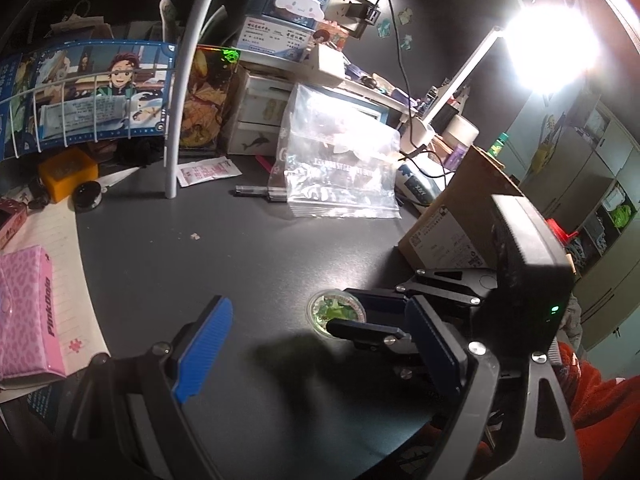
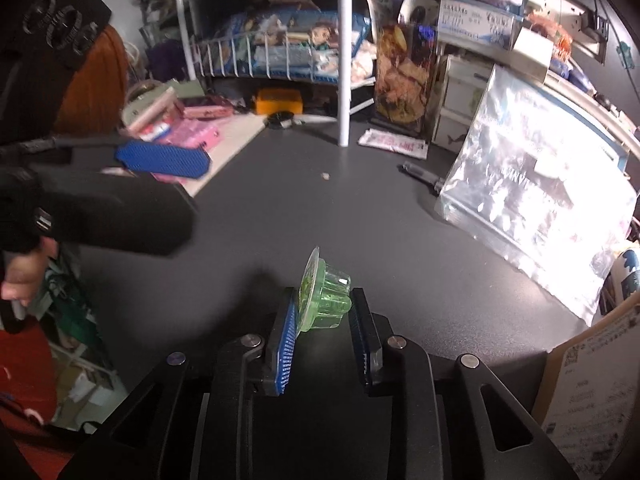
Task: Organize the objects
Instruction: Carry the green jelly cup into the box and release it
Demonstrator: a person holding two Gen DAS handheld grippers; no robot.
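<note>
A small green jelly cup with a foil lid lies on its side between my right gripper's blue pads, which are shut on it just above the dark desk. In the left wrist view the cup's lid faces me, with the right gripper on it from the right. My left gripper is open and empty, low over the desk, just left of the cup. One left finger shows in the right wrist view.
A clear zip bag leans at the back with a pen beside it. A cardboard box stands on the right. A pink case and notebook lie left. A white pole, wire rack and lamp crowd the back.
</note>
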